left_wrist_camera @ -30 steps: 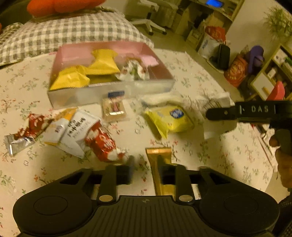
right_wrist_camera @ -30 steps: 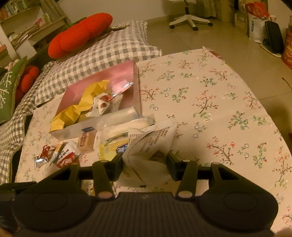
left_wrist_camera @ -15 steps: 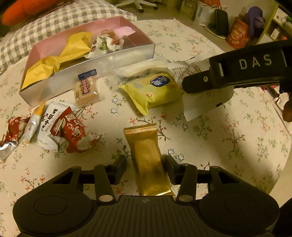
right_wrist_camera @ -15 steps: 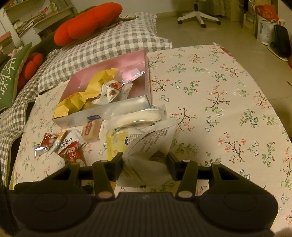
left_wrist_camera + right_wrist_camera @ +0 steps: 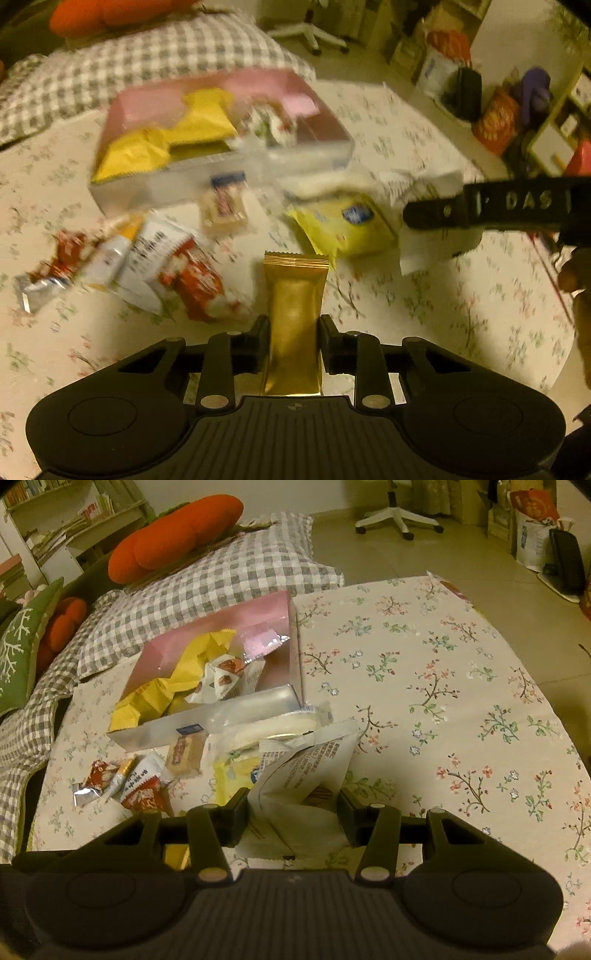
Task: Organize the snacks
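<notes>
Far to the left of the left gripper's fingers (image 5: 258, 343) a loose cluster of small red, white and silver foil snack packets (image 5: 122, 266) lies on the flower-printed cloth of the bench (image 5: 461, 314), not yet sorted, presumably waiting their turn. Ahead of those fingers and a little left stands the shallow pink-lined rectangular box with a silvery front wall (image 5: 207, 184); yellow crinkled packets and white wrapped sweets already lie inside it, so it looks to be the place where the snacks are gathered. Just before its front wall sits a small clear-wrapped biscuit (image 5: 223, 208).

Between the fingers themselves stands the long gold foil bar (image 5: 295, 317). The jaws have just been closing and now press on both its long edges, near its rear half, so the front end sticks out forward, free to be led into the box.

Ahead and right of them lies a flat yellow square packet with a blue badge (image 5: 347, 229), untouched.

Further right, the right gripper (image 5: 293, 814) is clamped on a crumpled white printed paper-like wrapper (image 5: 299, 786), pinched at its sides and held over the bench, probably so it can be dropped in the box as well.
</notes>
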Demonstrator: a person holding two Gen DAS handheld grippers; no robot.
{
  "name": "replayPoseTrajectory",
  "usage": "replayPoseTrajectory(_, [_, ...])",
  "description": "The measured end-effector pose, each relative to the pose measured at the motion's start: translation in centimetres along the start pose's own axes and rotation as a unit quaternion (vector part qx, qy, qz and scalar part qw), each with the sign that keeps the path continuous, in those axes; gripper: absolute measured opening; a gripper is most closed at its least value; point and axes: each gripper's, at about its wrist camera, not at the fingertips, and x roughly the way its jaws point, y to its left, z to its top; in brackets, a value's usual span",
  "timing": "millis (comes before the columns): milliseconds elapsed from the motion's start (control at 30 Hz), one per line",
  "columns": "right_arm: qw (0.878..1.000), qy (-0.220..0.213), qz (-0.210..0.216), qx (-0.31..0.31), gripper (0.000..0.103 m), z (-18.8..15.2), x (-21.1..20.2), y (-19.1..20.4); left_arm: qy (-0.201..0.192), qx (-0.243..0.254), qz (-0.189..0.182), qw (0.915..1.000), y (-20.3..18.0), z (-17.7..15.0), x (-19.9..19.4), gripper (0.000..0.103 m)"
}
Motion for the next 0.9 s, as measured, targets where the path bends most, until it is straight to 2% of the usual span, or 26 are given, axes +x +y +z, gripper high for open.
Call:
replayPoseTrajectory(333, [0.998, -0.027, 0.042, 0.023, 0.047, 2.9, 0.7, 1.6, -0.068, -0.055, 0.025, 0.9958, 3.6, 4.2, -2.4, 0.026])
replayPoseTrajectory(633, [0.997, -0.043, 0.071, 0.008, 0.047, 7.3, 3.1, 4.3, -0.086, -0.100, 0.033, 0.9907, 7.2, 10.3, -1.2, 0.026])
replayPoseTrajectory(900, [0.997, -0.028, 0.067, 0.007, 0.047, 9.7, 6.8, 4.5, -0.082, -0.115, 0.053, 0.9885, 9.9, 13.1, 2.2, 0.026])
